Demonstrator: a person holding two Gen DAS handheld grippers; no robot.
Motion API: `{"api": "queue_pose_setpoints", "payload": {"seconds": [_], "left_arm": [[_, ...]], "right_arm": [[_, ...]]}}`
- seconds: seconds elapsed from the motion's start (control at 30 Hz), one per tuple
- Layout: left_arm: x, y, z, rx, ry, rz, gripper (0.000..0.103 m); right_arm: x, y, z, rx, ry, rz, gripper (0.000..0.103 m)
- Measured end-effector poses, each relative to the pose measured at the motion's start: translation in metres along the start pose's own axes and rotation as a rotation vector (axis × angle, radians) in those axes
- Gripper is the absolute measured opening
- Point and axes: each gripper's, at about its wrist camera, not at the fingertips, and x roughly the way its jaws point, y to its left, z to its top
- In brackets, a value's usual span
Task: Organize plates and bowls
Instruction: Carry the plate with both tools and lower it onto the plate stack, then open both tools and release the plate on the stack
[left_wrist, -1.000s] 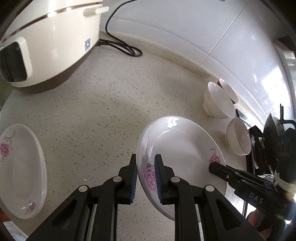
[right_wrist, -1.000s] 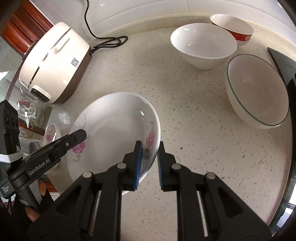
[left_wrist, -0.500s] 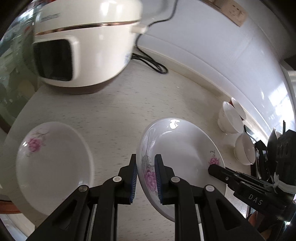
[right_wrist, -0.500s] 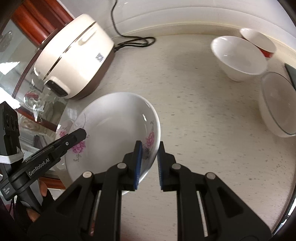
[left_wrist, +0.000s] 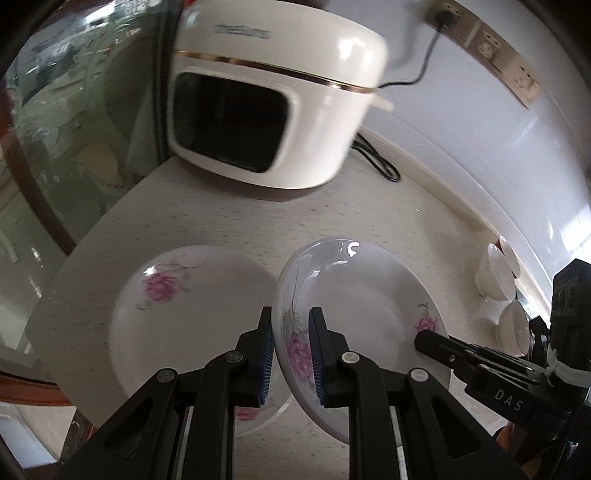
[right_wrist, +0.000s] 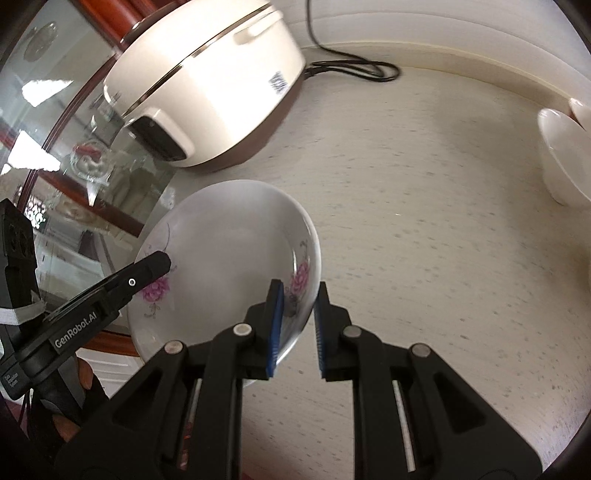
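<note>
Since a second ago, the held plate (left_wrist: 354, 310) has been carried toward the rice cooker (left_wrist: 273, 107), and the second plate (left_wrist: 192, 325), seen then at the far 9 o'clock edge of the left wrist view, is now just beside it at 9 o'clock. The held plate is kept in the air, hollow side up, and is tipped so that its left rim is higher in the left wrist view. It is round, so no long side can be told. Its left rim is pinched by the left gripper (left_wrist: 291, 347), whose blue pads are closed narrowly on the pink flower there. Its opposite rim is straddled by the right gripper (right_wrist: 297, 325), whose jaws are set a little wider; the outer pad looks just apart from the rim. Both grippers are pointed forward and slightly down, one at each side of the plate. The second plate is laid flat on the speckled cream counter (right_wrist: 424, 229), near its rounded edge. The rice cooker is seen at 12 o'clock, with its black cord (right_wrist: 354, 68) lying by the white wall. Three white bowls (left_wrist: 495, 277) are grouped well apart at 3 o'clock. A glass door with a wooden frame (left_wrist: 74, 122) is seen at 10 o'clock.
</note>
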Motion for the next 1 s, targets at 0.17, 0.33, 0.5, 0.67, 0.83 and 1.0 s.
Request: {"api": "queue_pose_setpoints", "payload": {"seconds": [0.17, 0.33, 0.5, 0.67, 0.83, 1.0], "left_arm": [[-0.001, 0.019, 0.001, -0.032, -0.005, 0.029, 0.018], [0.000, 0.036, 0.001, -0.068, 0.002, 0.051, 0.018], [0.002, 0.049, 0.001, -0.090, 0.008, 0.066, 0.018], [0.003, 0.061, 0.001, -0.099, 0.011, 0.087, 0.018], [0.007, 0.068, 0.003, -0.101, 0.023, 0.100, 0.018], [0.008, 0.073, 0.004, -0.101, 0.041, 0.111, 0.018]], "right_arm": [[0.013, 0.017, 0.004, -0.034, 0.022, 0.019, 0.019], [0.026, 0.033, 0.006, -0.067, 0.045, 0.033, 0.019], [0.038, 0.044, 0.005, -0.084, 0.068, 0.040, 0.019], [0.047, 0.058, 0.005, -0.104, 0.083, 0.045, 0.019], [0.055, 0.067, 0.008, -0.127, 0.096, 0.036, 0.019], [0.061, 0.078, 0.008, -0.146, 0.103, 0.023, 0.019]]}}
